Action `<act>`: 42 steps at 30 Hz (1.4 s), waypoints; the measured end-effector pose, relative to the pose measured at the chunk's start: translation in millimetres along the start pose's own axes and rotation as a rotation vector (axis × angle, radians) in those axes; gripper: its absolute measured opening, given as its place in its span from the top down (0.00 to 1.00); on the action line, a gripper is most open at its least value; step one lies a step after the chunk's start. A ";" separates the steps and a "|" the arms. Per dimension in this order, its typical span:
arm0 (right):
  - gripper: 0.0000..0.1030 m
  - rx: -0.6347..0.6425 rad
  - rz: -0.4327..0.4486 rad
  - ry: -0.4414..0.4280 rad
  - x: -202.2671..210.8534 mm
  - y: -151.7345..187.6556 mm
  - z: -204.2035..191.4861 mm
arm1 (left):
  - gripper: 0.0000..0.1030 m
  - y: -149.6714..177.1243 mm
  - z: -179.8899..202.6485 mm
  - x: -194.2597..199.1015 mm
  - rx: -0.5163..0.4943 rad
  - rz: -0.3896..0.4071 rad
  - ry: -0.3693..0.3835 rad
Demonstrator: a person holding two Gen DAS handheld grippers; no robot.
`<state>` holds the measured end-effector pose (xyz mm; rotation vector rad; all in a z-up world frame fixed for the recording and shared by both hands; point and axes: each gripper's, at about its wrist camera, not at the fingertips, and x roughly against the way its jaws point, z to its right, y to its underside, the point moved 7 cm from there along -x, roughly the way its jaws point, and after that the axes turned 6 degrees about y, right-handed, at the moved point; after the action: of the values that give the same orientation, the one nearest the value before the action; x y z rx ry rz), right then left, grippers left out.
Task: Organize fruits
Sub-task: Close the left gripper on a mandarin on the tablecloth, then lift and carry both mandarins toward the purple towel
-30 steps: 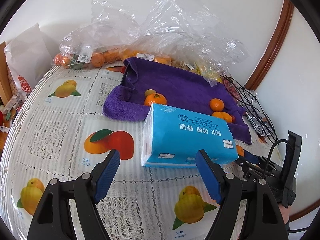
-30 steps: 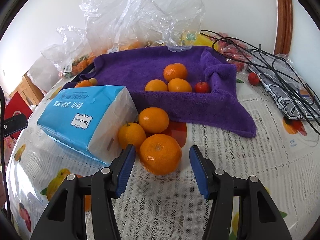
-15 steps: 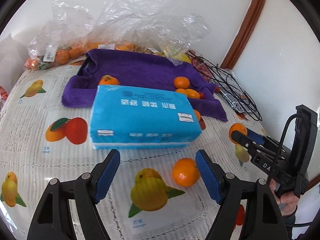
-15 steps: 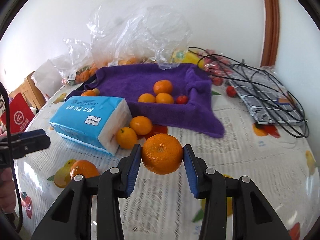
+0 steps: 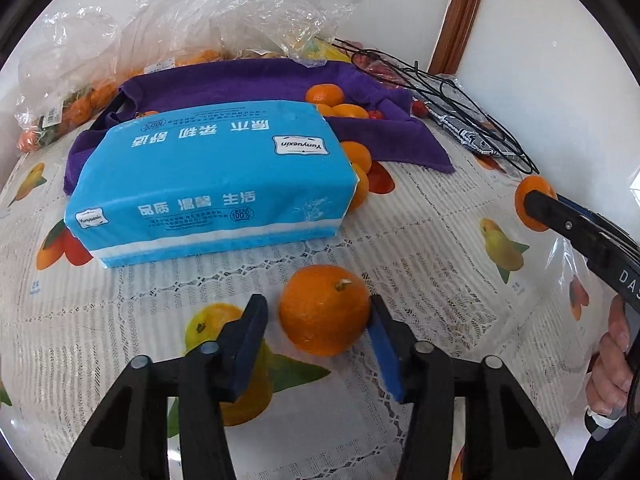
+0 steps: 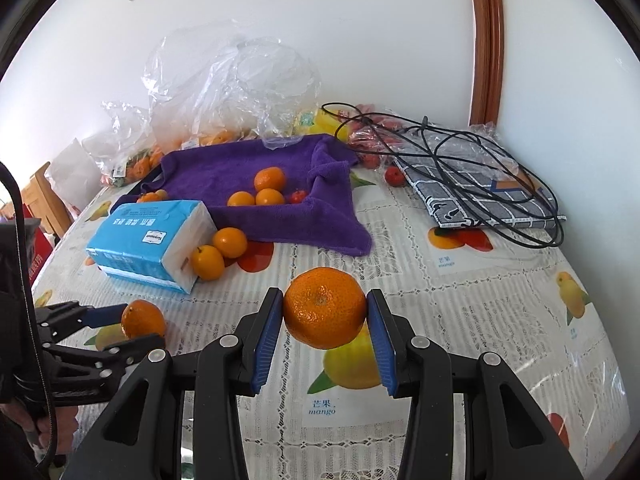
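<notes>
Left tool (image 5: 316, 316) is closing on a mandarin (image 5: 323, 309) that sits on the counter (image 5: 432, 248) just in front of the blue tissue pack (image 5: 208, 176); the right pad touches the peel while the left pad stands slightly apart from it, so the grip is not yet made. Right tool (image 6: 325, 314) is clamped on a second mandarin (image 6: 323, 313), both pads pressing its sides, and carries it above the counter at the near right.

Judging by this, the step in hand is gathering loose fruit, one piece per tool. The next move calls for the left pads to seat evenly on the round peel before lifting, since a one-sided contact could roll the fruit away; both pieces then likely go onto the purple towel (image 6: 256, 208).

That towel, bunched up at its edges, serves as the holder: three mandarins and a small red fruit lie on it at its right. Two more mandarins (image 6: 218, 252) rest on the counter beside the tissue pack. Clear plastic bags (image 6: 224, 92) at the far side hold more orange fruit.
</notes>
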<state>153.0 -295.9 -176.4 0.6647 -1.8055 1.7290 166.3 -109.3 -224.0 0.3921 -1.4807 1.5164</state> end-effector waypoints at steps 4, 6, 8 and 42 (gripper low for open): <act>0.59 0.007 -0.025 -0.026 -9.4 4.7 -13.5 | 0.60 2.9 -9.1 6.1 0.007 0.018 -0.015; 0.59 0.015 -0.040 -0.053 -13.8 7.0 -24.9 | 0.60 3.1 -18.0 11.8 0.004 0.030 -0.053; 0.59 0.026 -0.044 -0.065 -16.5 8.0 -34.7 | 0.60 5.1 -33.5 21.1 0.017 0.041 -0.097; 0.59 0.067 -0.130 -0.108 -57.1 25.0 -94.6 | 0.60 15.3 -107.1 44.9 0.177 0.130 -0.121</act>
<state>182.2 -201.3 -231.5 0.8992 -1.7399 1.7023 171.9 7.6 -221.7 0.5085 -1.4938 1.7616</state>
